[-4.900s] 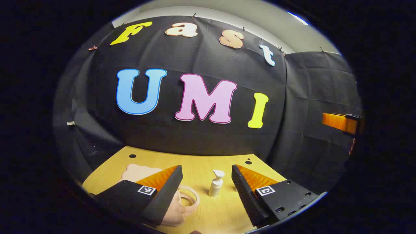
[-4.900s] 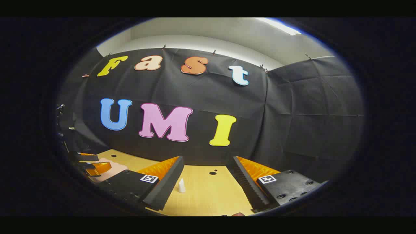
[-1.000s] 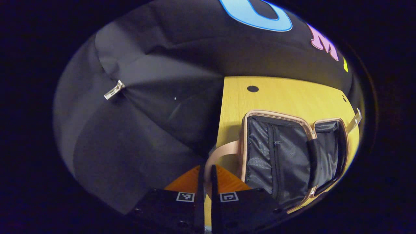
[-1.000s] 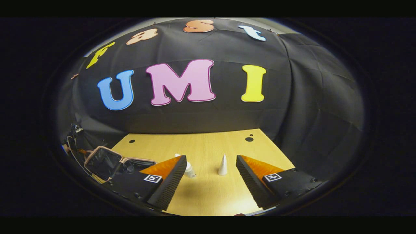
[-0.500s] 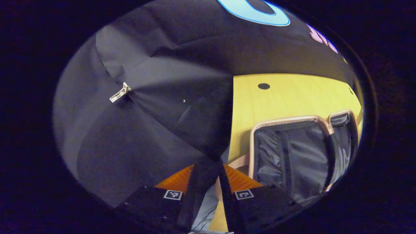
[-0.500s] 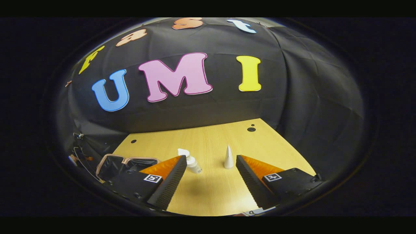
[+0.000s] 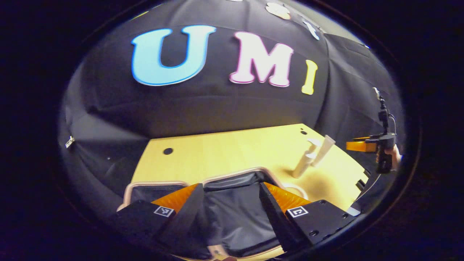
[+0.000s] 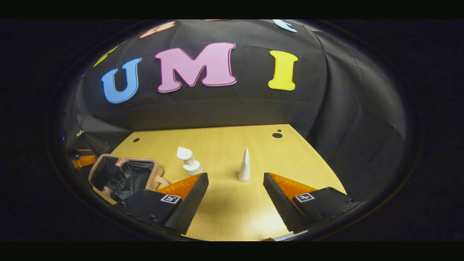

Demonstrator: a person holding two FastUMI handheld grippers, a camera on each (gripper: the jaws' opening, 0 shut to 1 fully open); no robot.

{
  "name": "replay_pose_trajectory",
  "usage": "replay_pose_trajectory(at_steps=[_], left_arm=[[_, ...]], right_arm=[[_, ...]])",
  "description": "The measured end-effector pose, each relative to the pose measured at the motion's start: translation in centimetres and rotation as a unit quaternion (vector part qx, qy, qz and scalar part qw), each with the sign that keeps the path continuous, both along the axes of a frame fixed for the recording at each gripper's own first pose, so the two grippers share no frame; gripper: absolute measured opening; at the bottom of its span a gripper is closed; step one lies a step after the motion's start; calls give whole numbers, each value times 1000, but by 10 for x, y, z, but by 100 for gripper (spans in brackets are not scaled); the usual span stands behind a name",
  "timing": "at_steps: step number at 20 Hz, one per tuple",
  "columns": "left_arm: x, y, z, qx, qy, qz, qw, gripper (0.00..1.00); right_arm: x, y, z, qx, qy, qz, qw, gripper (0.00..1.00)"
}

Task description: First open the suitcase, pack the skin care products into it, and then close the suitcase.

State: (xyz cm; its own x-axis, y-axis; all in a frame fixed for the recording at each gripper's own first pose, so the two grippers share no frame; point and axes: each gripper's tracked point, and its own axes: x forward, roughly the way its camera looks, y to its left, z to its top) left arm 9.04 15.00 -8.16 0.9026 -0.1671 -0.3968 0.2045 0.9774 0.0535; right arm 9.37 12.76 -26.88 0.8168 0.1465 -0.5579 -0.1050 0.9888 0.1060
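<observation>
The suitcase (image 8: 123,175) lies open near the table's (image 8: 224,210) left edge, dark lining up. A pump bottle (image 8: 188,161) and a tube (image 8: 245,166) stand just right of it, mid-table. The left gripper (image 7: 230,197) hangs above the lining, fingers spread, empty. The right gripper (image 8: 235,188) is wide apart, empty, near the tube.

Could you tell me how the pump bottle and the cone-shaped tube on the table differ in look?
The pump bottle has a rounded body topped by a broad pump head, while the cone-shaped tube tapers smoothly to a thin point. The pump bottle stands nearer the open suitcase; the tube stands farther to its right, ahead of the right gripper. Both are white, upright and not yet packed.
</observation>
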Motion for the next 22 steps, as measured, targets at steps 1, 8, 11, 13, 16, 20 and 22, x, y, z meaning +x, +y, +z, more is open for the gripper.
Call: replay_pose_trajectory(at_steps=[1,8,11,13,16,20,22], left_arm=[[6,-41,-8,-17,16,-25,999,97],[70,-173,-66,-15,57,-48,997,99],[98,-199,-95,-25,91,-35,995,97],[111,-211,-104,-22,97,-29,995,97],[120,-213,-122,11,98,-15,995,97],[145,-211,-141,47,98,19,994,97],[157,-209,-148,50,97,39,993,97]], right_arm=[[5,-2,-9,-8,2,8,1000,97],[42,-2,-74,-24,16,57,998,94],[52,-2,-98,-14,29,65,997,95],[63,-1,-108,-7,33,71,997,95],[78,4,-119,6,35,81,996,94],[92,13,-141,12,47,88,995,94],[96,22,-148,12,52,101,993,95]])
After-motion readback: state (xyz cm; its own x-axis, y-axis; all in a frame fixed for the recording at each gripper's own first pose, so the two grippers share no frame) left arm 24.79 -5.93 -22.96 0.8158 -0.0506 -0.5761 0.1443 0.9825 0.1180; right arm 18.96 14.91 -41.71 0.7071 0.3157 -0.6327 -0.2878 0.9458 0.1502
